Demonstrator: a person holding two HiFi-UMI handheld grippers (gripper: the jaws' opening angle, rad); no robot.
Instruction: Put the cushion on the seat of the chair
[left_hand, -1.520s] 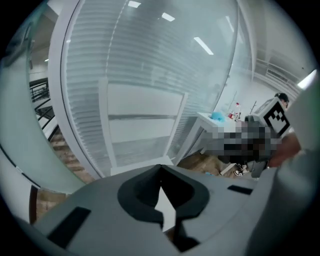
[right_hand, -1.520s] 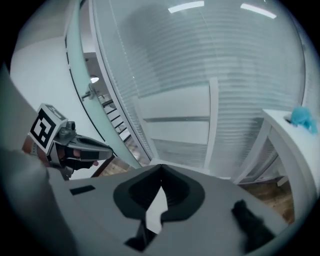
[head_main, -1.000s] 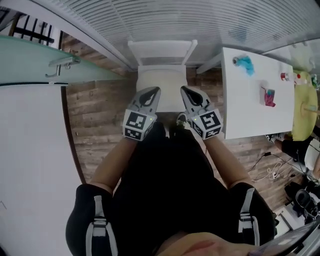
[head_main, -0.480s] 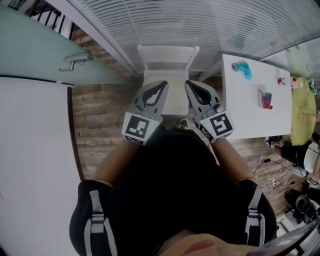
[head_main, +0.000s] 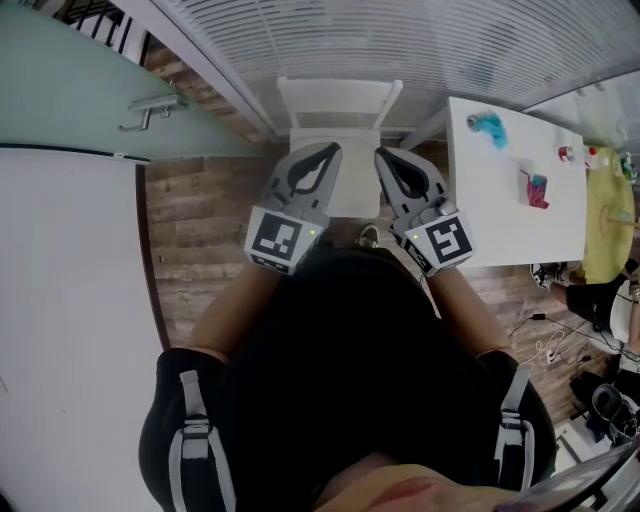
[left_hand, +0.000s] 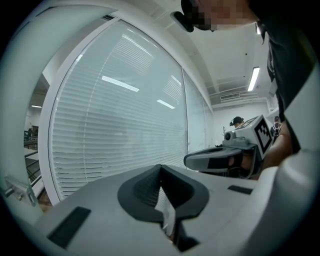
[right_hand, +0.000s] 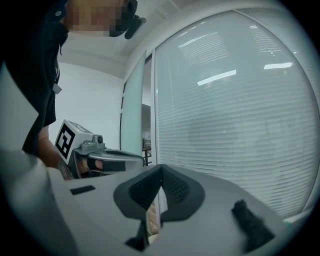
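Note:
In the head view a white chair (head_main: 338, 100) stands against the blinds, straight ahead of me. A pale cushion (head_main: 353, 190) lies on its seat, and only a strip of it shows between the two grippers. My left gripper (head_main: 330, 149) and right gripper (head_main: 383, 153) are held side by side above the seat, both shut with nothing in them. In the left gripper view my own jaws (left_hand: 160, 168) meet at the tip, with the right gripper (left_hand: 220, 161) beside them. The right gripper view shows its jaws (right_hand: 161, 168) shut too, and both point at the window blinds.
A white table (head_main: 500, 220) stands right of the chair with a teal object (head_main: 487, 124) and a pink one (head_main: 537, 190) on it. A glass door with a handle (head_main: 150, 105) is at the left. Cables (head_main: 545, 345) lie on the wooden floor at right.
Both grippers have risen together from the chair seat towards my head, staying shut. They now look larger and cover more of the seat.

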